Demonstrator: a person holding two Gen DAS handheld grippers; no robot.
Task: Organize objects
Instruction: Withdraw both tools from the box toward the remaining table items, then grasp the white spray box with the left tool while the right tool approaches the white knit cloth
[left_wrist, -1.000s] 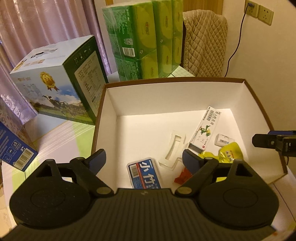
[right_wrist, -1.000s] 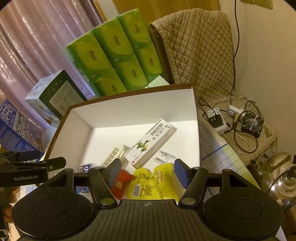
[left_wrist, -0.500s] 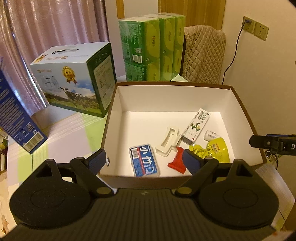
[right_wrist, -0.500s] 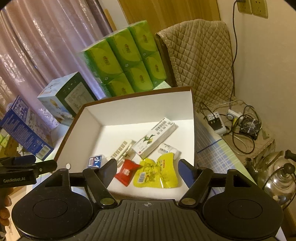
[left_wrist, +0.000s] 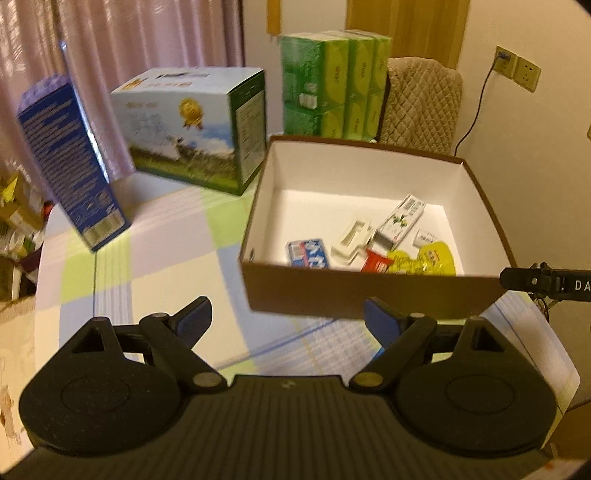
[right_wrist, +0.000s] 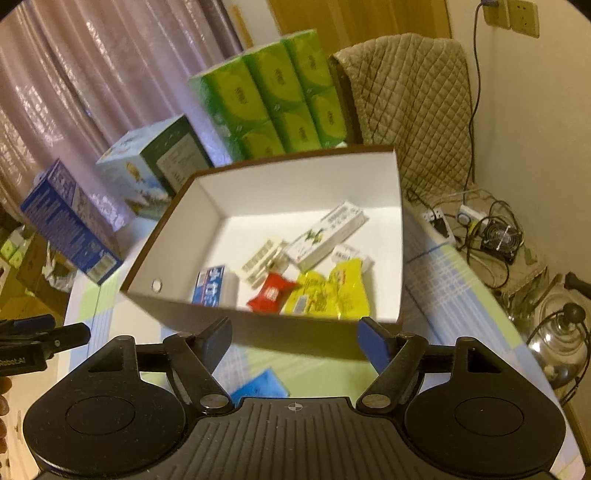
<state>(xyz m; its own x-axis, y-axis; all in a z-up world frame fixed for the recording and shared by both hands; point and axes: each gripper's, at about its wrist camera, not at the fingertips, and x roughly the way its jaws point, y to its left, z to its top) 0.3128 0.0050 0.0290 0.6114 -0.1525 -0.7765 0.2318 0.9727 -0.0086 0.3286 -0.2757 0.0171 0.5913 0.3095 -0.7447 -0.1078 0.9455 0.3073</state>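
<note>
- Left tool (left_wrist: 284, 317) is seen released, jaws spread wide with nothing between them, held over the bench (left_wrist: 155, 266) just short of the brown box (left_wrist: 369, 295).
- Right tool (right_wrist: 295, 338) is likewise released and empty, poised in front of the box's near wall.
- Small items are collected on the box floor: a blue packet (right_wrist: 210, 284), a red sachet (right_wrist: 271, 293), yellow pouches (right_wrist: 332, 295), a long white carton (right_wrist: 325, 234) and a white plastic tray (left_wrist: 352, 238). They lie loosely, some overlapping; grouping in one container is judged the aim of the sort.
- A blue flat item (right_wrist: 260, 386) is seen on the bench below the right tool, outside the box; it is judged a likely next pick, its identity being unclear through blur.
- Large cartons, a blue box (left_wrist: 70, 166) and a milk carton case (left_wrist: 192, 129), stand behind, well apart from the tools.
- Both tools held back and wide is judged a stance between grasps.
</note>
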